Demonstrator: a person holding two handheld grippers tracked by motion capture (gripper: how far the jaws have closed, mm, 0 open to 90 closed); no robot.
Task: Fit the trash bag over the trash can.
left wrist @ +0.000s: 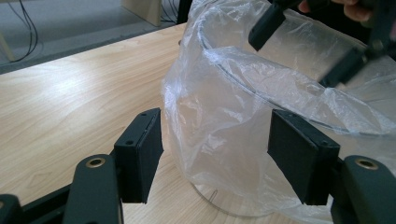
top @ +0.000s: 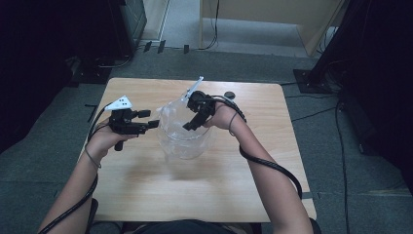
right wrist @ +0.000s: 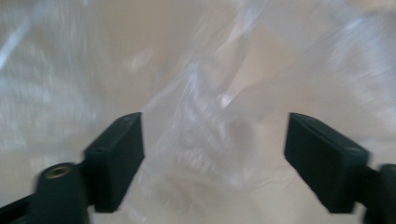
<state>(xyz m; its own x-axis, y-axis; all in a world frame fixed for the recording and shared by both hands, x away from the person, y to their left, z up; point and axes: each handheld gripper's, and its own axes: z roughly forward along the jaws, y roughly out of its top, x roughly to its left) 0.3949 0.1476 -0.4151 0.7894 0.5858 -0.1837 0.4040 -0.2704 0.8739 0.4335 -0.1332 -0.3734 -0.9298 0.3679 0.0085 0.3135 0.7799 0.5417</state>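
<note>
A clear round container [top: 185,139] lined with a thin clear plastic bag [top: 168,114] stands at the middle of the wooden table [top: 146,185]. My left gripper [top: 148,119] is level at the container's left side and open. In the left gripper view the bag's outer wall [left wrist: 219,116] bulges between its jaws [left wrist: 217,154], and the pads do not press on it. My right gripper [top: 190,124] points down into the container from its far right rim, open. Its own view is blurred and has crumpled film [right wrist: 201,121] lying between the spread jaws [right wrist: 215,154].
A small dark round object [top: 229,94] lies on the table behind the container. Black cables trail from both grippers along the forearms. Dark equipment stands [top: 311,78] and a wooden frame [top: 311,29] are on the floor beyond the table.
</note>
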